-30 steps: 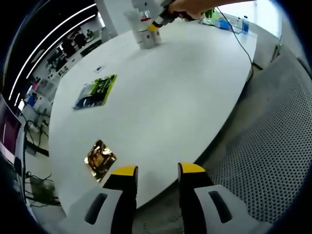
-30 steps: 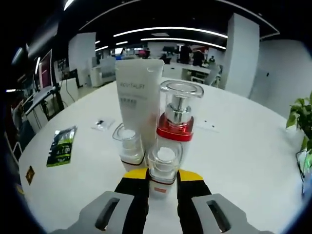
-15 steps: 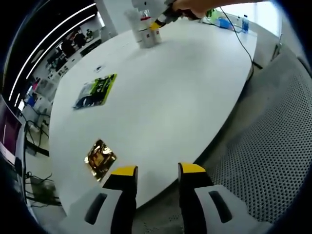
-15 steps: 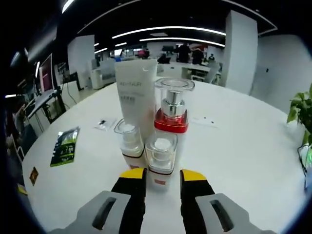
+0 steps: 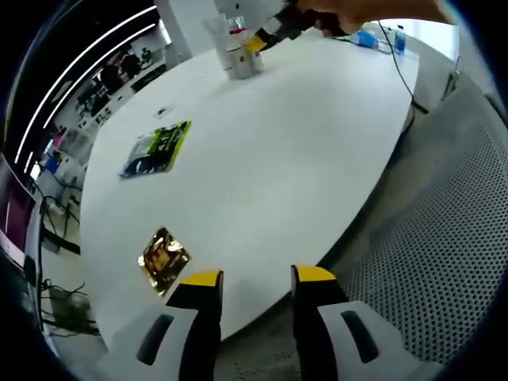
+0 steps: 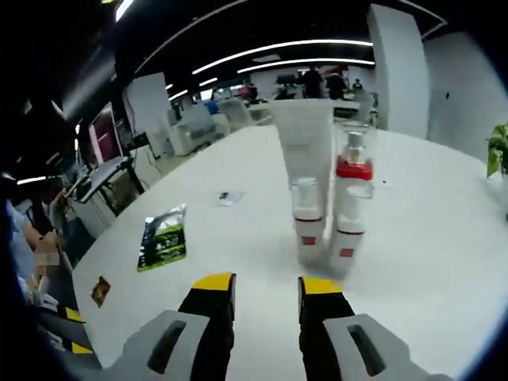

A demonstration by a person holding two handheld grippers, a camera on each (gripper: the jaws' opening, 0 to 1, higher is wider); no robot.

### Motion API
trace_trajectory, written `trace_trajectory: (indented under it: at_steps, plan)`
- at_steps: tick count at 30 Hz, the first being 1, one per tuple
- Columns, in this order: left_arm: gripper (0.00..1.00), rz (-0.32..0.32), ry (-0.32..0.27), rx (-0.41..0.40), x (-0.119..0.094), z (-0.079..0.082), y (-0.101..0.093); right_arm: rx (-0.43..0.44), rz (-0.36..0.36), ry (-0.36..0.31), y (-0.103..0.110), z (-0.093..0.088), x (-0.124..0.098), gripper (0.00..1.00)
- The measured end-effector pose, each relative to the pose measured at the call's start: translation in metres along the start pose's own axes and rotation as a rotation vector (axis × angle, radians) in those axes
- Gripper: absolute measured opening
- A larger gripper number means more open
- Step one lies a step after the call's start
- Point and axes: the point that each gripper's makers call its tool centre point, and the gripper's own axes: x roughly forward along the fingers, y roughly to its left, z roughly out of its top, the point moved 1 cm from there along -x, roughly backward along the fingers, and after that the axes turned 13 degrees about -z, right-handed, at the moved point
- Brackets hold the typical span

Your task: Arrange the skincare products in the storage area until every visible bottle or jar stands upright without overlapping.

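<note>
While the bottles (image 6: 329,214) stand upright ahead, the right gripper (image 6: 263,284) gapes empty.

Large white table (image 5: 262,159) with a rounded edge. Grey perforated floor (image 5: 444,246) to its right in the left gripper view. Open-plan office: long ceiling light strips (image 6: 286,48), white pillar (image 6: 397,63), desks with monitors (image 6: 107,139) at far left, potted plant (image 6: 498,151) at the right edge.
</note>
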Motion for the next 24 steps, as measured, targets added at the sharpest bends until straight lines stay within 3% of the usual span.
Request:
trace_trajectory:
  at_steps: [4, 6, 9, 11, 15, 19, 24]
  plan:
    - [0.3, 0.001, -0.005, -0.008, 0.0, 0.0, 0.001, -0.07, 0.147, 0.012, 0.059, 0.014, 0.008, 0.37]
    - [0.3, 0.006, -0.011, -0.009, 0.0, 0.001, 0.001, -0.107, 0.254, 0.041, 0.1, 0.021, 0.018, 0.51]
    - [0.31, 0.008, -0.015, -0.016, -0.001, 0.001, 0.002, -0.161, 0.297, 0.07, 0.129, 0.025, 0.03, 0.68]
    - [0.31, 0.011, -0.014, -0.018, -0.001, 0.001, 0.003, -0.184, 0.32, 0.097, 0.149, 0.026, 0.042, 0.7]
    - [0.3, 0.018, -0.022, -0.021, -0.002, 0.002, 0.004, -0.303, 0.322, 0.191, 0.172, 0.012, 0.066, 0.78]
    - [0.29, 0.022, -0.026, -0.021, -0.002, 0.002, 0.004, -0.398, 0.299, 0.215, 0.186, 0.006, 0.088, 0.82]
    - [0.28, 0.025, -0.031, -0.023, -0.003, 0.003, 0.006, -0.426, 0.282, 0.271, 0.197, 0.002, 0.112, 0.86]
